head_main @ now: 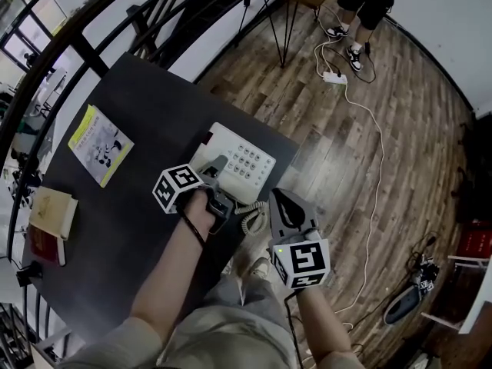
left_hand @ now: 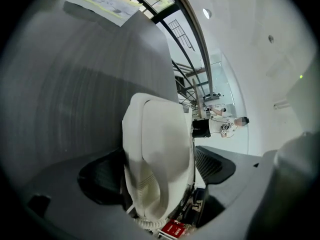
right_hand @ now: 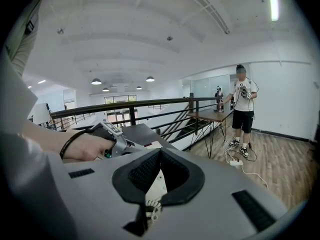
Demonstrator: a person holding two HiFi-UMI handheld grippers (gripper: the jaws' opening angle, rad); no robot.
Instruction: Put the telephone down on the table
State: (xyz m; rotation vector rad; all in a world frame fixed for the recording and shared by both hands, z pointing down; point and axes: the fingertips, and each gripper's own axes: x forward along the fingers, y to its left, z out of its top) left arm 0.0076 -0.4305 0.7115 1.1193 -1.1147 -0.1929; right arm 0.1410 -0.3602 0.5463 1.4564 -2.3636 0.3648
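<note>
A white telephone [head_main: 244, 162] with a grey keypad sits at the near right corner of the black table [head_main: 146, 121]. My left gripper [head_main: 217, 169] reaches over the phone's left side and is shut on the white handset [left_hand: 157, 144], with one dark pad on each side of it. Whether the handset rests on the base is hidden. Its coiled cord [head_main: 252, 220] hangs over the table's edge. My right gripper [head_main: 283, 201] hovers just off that edge, beside the cord. In the right gripper view that gripper [right_hand: 160, 154] is shut on nothing, tips touching.
A yellow-green booklet [head_main: 100, 144] lies at the table's left, and books [head_main: 50, 221] are stacked near its left edge. A black railing [head_main: 100, 21] runs behind the table. On the wooden floor lie a power strip [head_main: 334, 77] and a white cable. A person [right_hand: 244, 109] stands far off.
</note>
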